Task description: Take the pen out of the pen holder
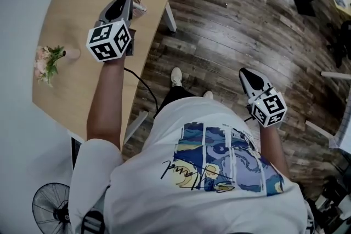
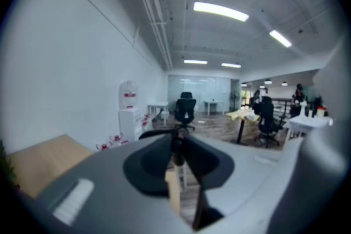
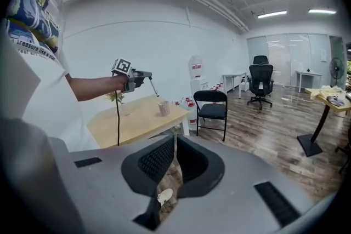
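Note:
In the right gripper view my left gripper (image 3: 143, 75) is held up over the wooden table (image 3: 137, 120), shut on a thin dark pen (image 3: 154, 87). The pen hangs slanted above the small pen holder (image 3: 164, 109), clear of its rim. In the left gripper view the pen (image 2: 177, 153) shows as a dark stick pinched between the pads. In the head view my left gripper (image 1: 130, 0) covers most of the pen holder (image 1: 139, 6). My right gripper (image 1: 245, 73) is off the table over the wood floor, its jaws shut on nothing.
A vase of flowers (image 1: 48, 61) stands at the table's left side. A black folding chair (image 3: 213, 107) is beyond the table's far end. A water dispenser (image 2: 128, 109) stands by the wall. A floor fan (image 1: 52, 208) sits beside me, and a cable hangs from my left gripper.

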{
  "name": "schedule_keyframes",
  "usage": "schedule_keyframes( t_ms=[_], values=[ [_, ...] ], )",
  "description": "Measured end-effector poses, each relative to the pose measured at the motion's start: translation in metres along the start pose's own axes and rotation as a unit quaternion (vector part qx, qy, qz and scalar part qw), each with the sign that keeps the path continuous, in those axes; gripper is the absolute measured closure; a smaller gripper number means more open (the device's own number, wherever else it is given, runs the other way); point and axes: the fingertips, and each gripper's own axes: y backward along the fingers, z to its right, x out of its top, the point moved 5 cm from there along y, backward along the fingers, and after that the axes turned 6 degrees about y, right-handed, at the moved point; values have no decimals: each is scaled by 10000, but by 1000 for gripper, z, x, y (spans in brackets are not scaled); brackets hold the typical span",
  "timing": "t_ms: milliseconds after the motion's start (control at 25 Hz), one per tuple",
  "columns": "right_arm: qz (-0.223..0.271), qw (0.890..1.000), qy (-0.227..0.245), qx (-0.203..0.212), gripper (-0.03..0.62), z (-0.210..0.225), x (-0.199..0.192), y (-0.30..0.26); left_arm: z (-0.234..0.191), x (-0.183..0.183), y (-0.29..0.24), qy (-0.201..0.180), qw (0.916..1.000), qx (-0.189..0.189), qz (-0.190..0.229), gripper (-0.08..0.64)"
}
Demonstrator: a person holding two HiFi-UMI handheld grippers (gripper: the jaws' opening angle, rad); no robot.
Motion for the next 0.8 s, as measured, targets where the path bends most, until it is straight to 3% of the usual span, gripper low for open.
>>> schedule_keyframes(
  t_ms=[800],
  values=[
    [235, 9963, 471, 679, 584, -8, -29, 53, 143, -17, 136, 149, 9989, -387, 208, 483]
  ],
)
